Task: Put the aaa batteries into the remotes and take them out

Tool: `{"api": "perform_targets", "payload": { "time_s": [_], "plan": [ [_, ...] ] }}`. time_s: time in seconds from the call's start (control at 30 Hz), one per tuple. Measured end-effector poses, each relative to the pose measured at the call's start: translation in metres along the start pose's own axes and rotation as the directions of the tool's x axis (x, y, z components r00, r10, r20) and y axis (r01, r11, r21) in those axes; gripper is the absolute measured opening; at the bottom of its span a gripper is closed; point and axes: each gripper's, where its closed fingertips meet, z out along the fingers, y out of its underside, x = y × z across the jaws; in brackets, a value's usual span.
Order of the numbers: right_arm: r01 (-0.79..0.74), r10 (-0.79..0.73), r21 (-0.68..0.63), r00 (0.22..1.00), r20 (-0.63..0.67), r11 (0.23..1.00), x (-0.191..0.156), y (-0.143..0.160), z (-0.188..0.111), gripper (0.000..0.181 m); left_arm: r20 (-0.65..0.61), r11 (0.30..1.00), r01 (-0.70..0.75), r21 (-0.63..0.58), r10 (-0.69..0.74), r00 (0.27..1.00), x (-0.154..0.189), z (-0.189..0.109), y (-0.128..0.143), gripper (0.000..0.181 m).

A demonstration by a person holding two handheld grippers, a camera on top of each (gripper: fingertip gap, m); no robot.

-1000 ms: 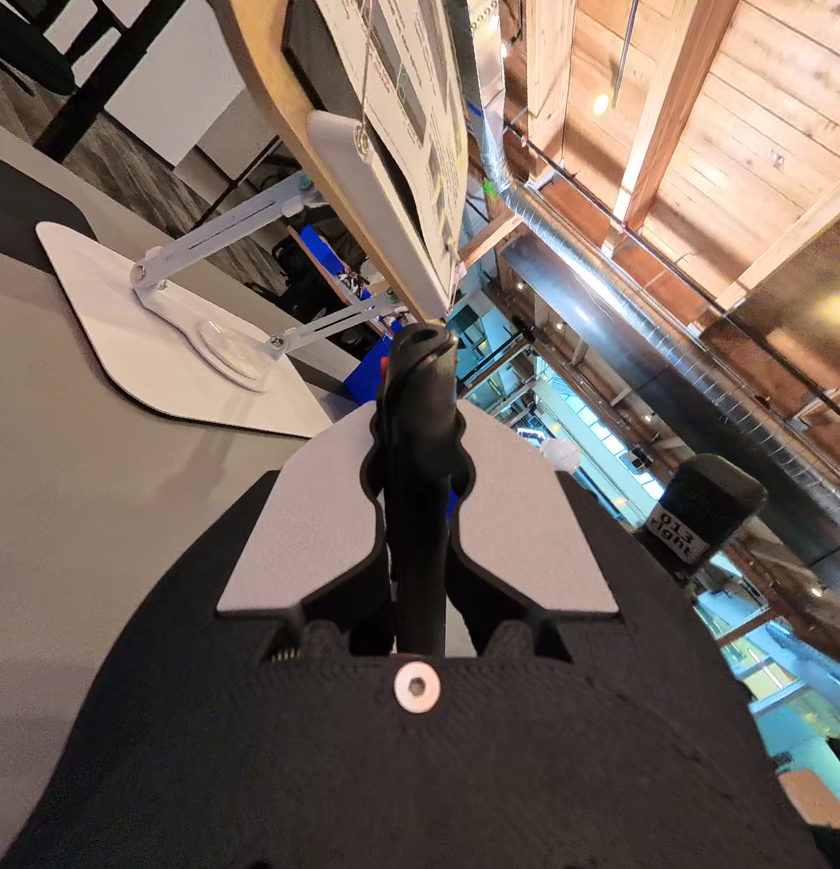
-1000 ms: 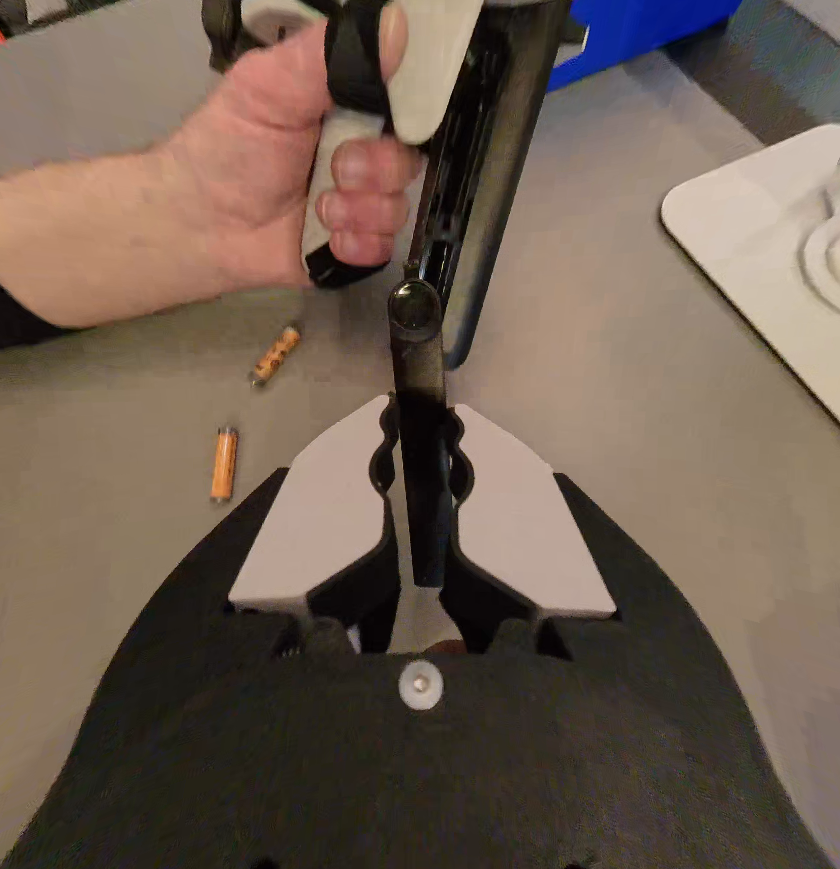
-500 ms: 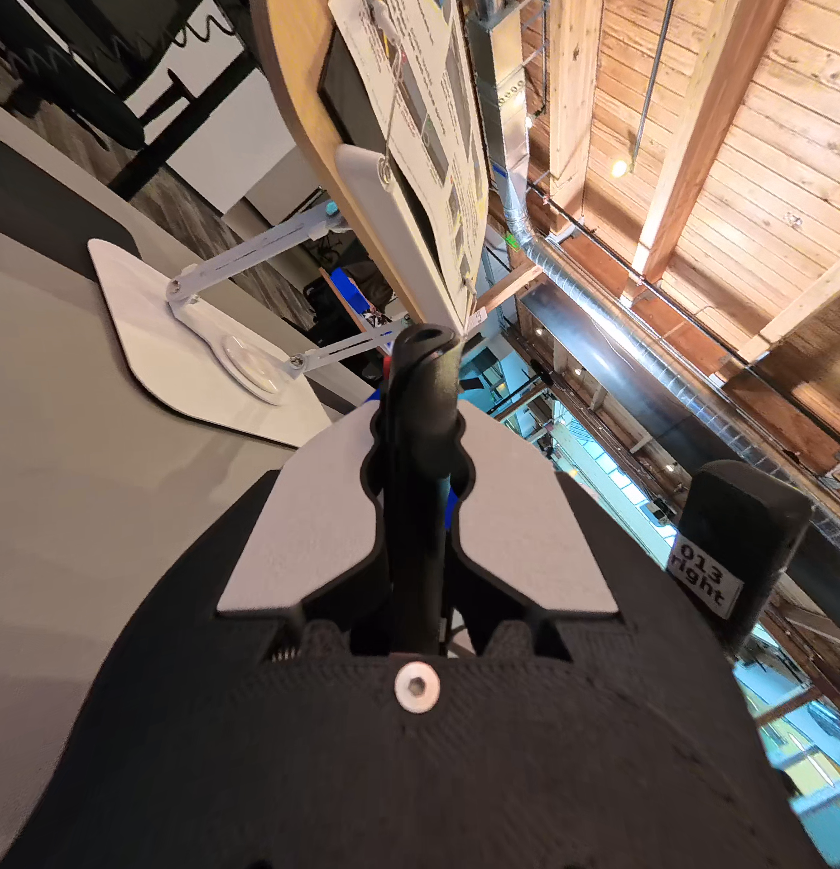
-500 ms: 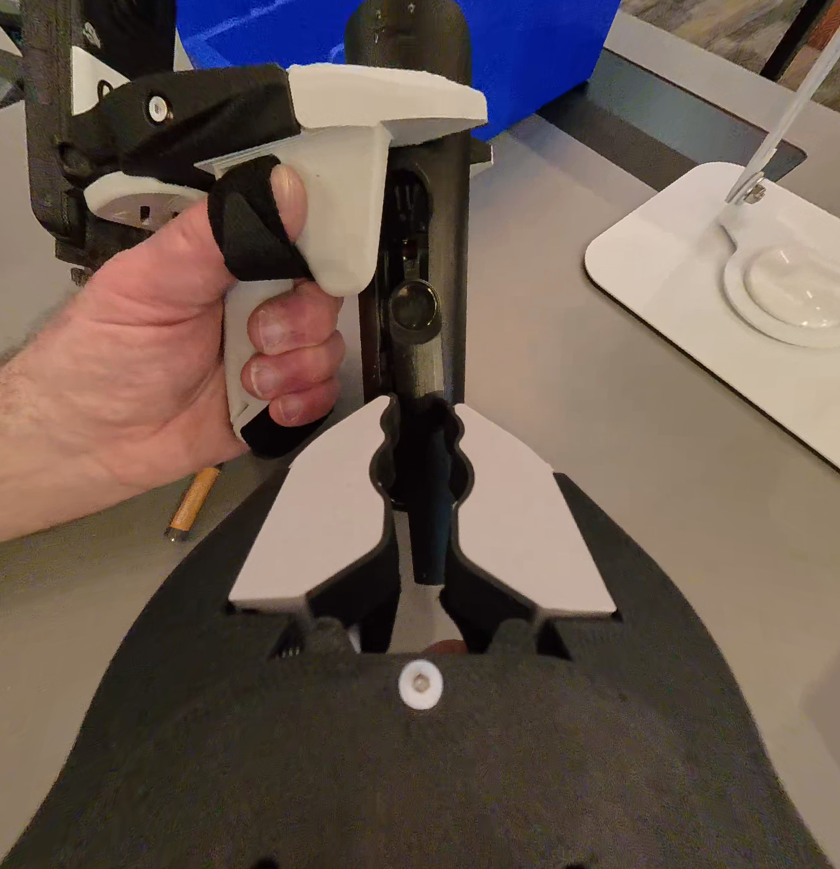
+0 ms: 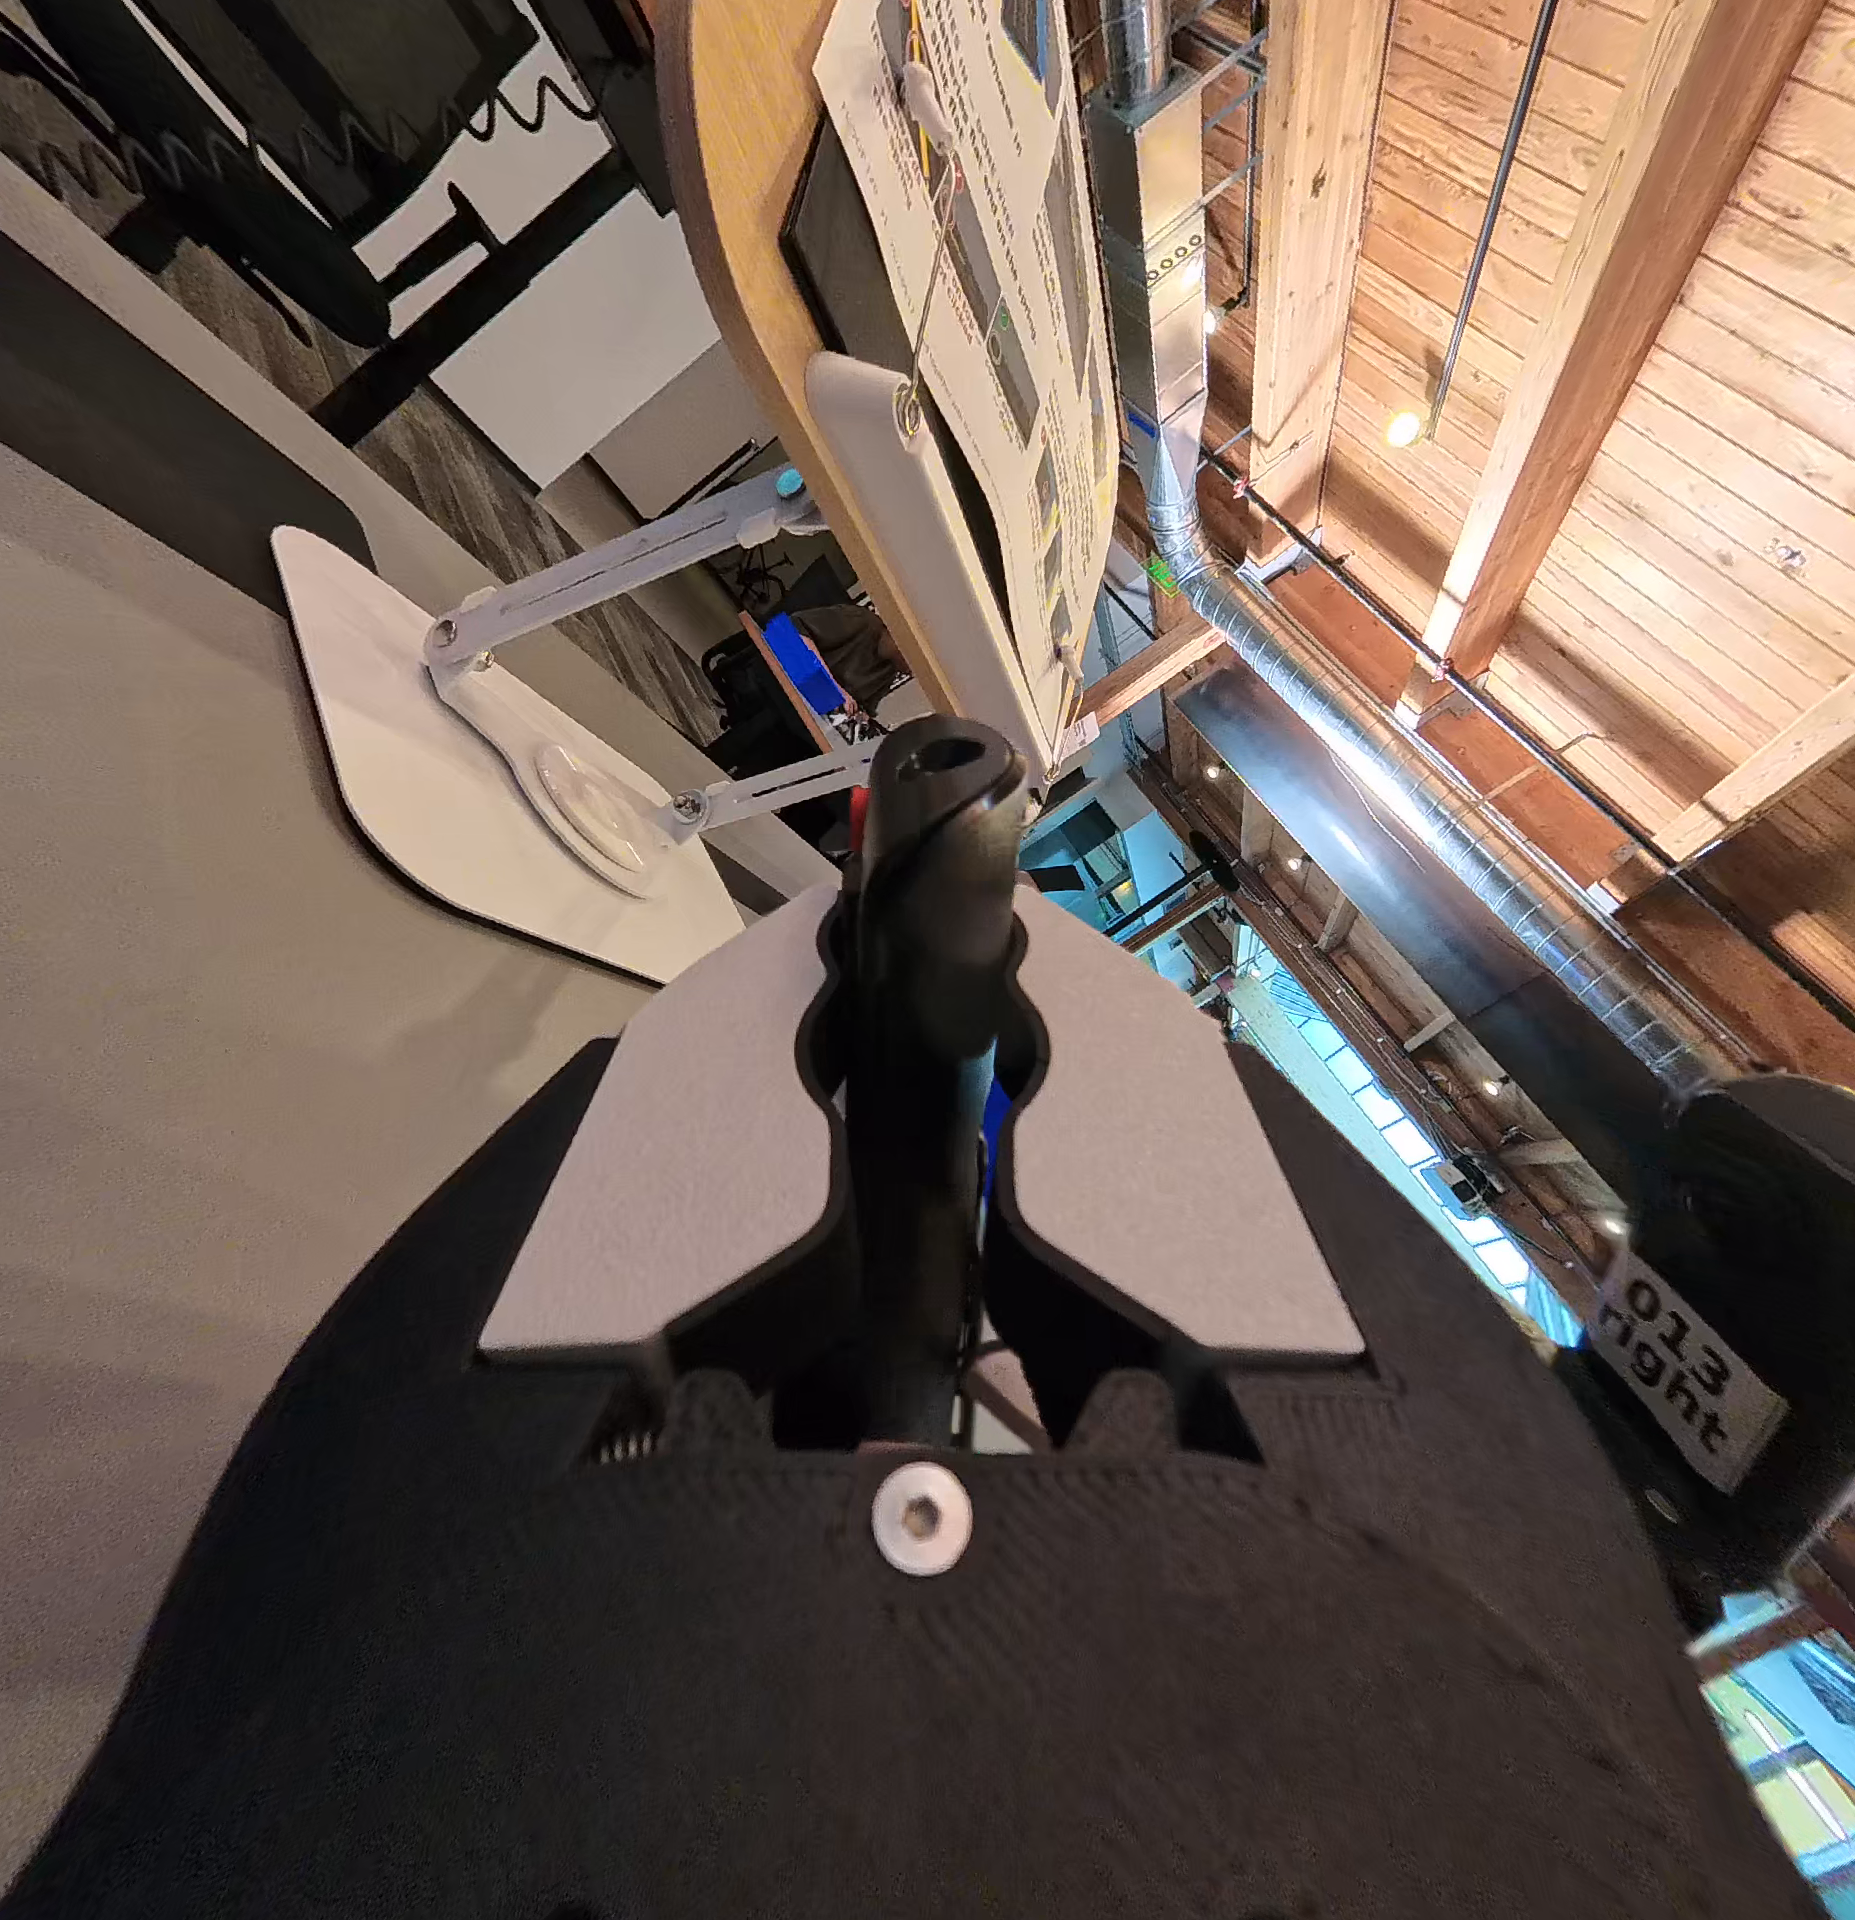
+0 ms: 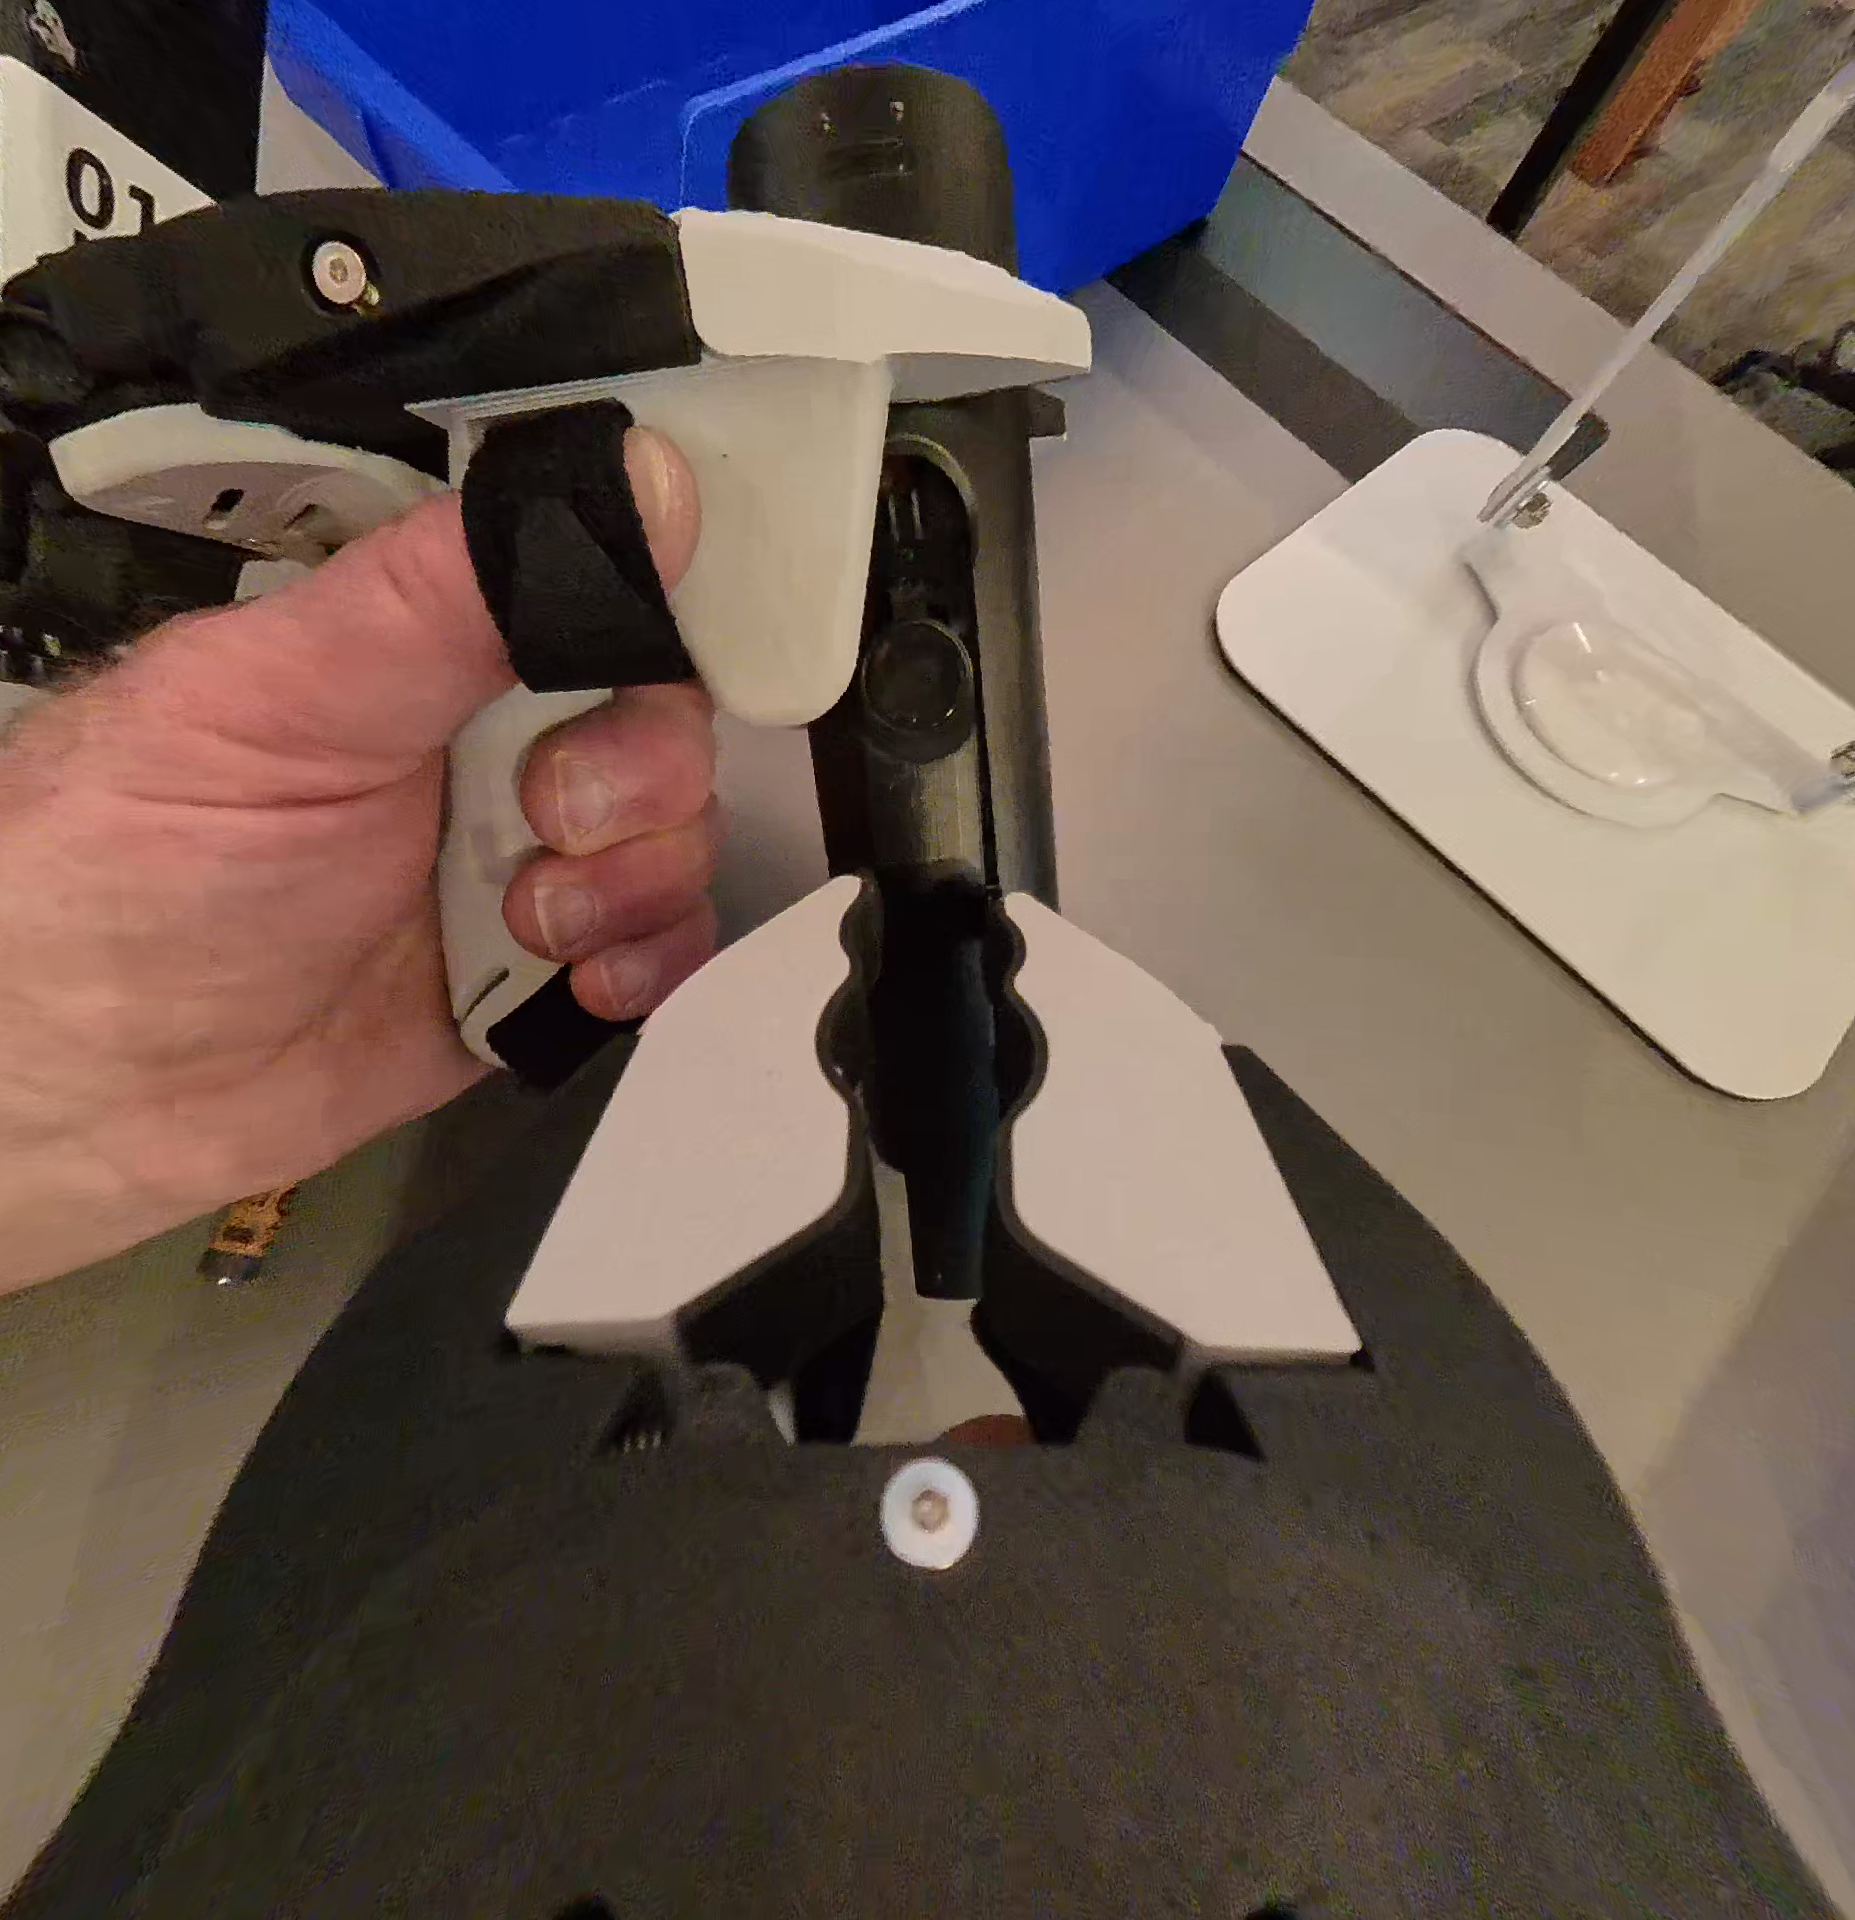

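While both grippers clamp black parts, the scene has shifted since a second ago. Then the right wrist view showed two orange batteries lying on the grey table; now only one battery (image 6: 245, 1231) peeks out below the person's hand (image 6: 279, 883), the other being out of sight. The right gripper (image 6: 928, 1049) has closed in on the remote (image 6: 928, 623), and the blue bin (image 6: 694, 114), earlier a sliver at the far edge, now fills the far side behind it. The left wrist view has tilted farther upward, so more ceiling shows, and the other gripper's black body at its right edge has grown larger.

The left gripper (image 5: 923, 1023) pinches the remote (image 5: 928, 935), which stands up between its grey pads. The right gripper nips a slim black piece (image 6: 938, 1132), apparently the battery cover, whose far end meets the remote's open back. Inside that open compartment dark fittings show, but whether a cell sits there cannot be told. What the bin holds is hidden.

On the table (image 6: 1266, 883) to the right stands a white base plate (image 6: 1370, 831) with a clear domed disc and slanting arms; it carries a round wooden board (image 5: 736, 260) with a sheet of paper clipped to it. Overhead run wooden beams, planks, a silver duct (image 5: 1422, 748) and small lamps.
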Motion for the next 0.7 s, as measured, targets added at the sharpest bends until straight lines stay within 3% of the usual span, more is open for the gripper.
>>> {"api": "perform_targets", "payload": {
  "time_s": [0.7],
  "plan": [
    [-0.076, 0.077, -0.020, 0.995, 0.064, 0.997, -0.007, 0.001, 0.005, 0.019, 0.028, 1.000, -0.025, -0.013, 0.025, 0.999, -0.002, 0.001, 0.004, 0.024]
  ]
}}
